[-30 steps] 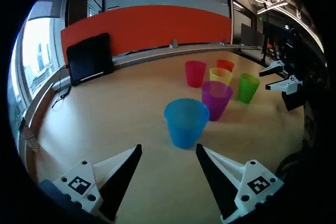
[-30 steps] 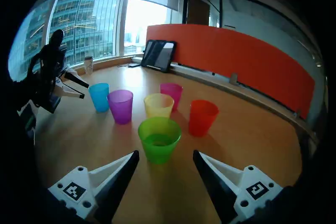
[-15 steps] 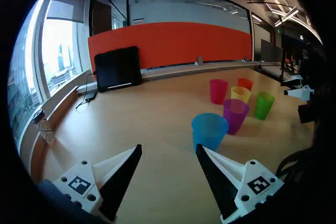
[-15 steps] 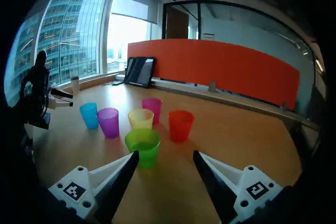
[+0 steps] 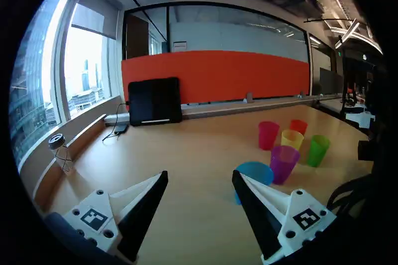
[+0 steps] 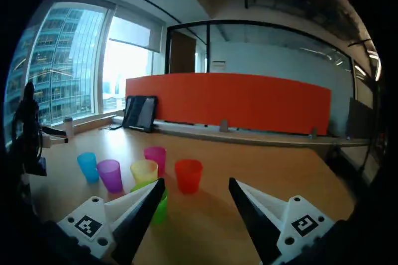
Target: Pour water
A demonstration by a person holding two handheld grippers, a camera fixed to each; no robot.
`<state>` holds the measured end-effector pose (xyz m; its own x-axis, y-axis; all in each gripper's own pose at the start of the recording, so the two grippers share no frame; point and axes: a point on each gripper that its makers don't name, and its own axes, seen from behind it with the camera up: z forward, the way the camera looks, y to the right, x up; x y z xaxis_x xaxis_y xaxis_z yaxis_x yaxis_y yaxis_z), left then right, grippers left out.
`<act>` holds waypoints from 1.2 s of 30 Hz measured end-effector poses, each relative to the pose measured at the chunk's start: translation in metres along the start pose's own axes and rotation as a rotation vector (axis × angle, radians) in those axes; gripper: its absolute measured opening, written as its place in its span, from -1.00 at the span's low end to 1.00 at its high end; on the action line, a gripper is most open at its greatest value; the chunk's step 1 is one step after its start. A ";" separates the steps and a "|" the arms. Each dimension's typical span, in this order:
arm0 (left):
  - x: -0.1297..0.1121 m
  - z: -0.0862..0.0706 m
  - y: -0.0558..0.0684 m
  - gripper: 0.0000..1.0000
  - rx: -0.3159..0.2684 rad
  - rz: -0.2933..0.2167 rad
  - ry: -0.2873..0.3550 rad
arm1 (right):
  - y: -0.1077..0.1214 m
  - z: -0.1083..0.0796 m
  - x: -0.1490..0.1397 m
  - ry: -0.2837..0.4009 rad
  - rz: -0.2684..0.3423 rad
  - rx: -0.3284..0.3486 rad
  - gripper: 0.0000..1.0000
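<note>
At 3 o'clock of your left gripper, held spread and empty, stands the blue cup; the green cup sits at 8 o'clock of your right gripper, likewise spread. Thin plastic, probably light and squeezable: grip mid-wall, gently.

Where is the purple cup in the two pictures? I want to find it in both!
Left gripper view: the purple cup is low down, right of the middle, next to the blue cup and in front of the yellow cup.
Right gripper view: the purple cup is at the lower left, between the blue cup and the yellow cup.
Shared landmark: the black screen leaning by the orange wall.
</note>
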<state>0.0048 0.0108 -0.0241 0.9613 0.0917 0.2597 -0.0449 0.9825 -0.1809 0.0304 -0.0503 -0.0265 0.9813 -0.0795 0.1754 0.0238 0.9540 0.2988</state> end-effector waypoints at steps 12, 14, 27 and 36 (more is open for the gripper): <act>0.048 -0.005 0.006 0.92 0.020 -0.029 0.166 | 0.024 0.000 0.038 0.128 0.006 -0.150 0.99; 0.055 -0.006 0.007 0.92 0.025 -0.026 0.188 | 0.027 -0.002 0.045 0.156 0.005 -0.180 0.99; 0.080 -0.012 0.009 0.91 0.080 -0.030 0.302 | 0.046 -0.022 0.068 0.290 0.026 -0.351 0.99; 0.075 -0.007 0.002 0.91 0.127 -0.056 0.329 | 0.046 -0.031 0.060 0.296 0.033 -0.369 0.99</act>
<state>0.0788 0.0189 -0.0112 0.9984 0.0008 -0.0572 -0.0036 0.9987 -0.0500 0.0957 -0.0028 -0.0312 0.9937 -0.0125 -0.1115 0.0052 0.9978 -0.0654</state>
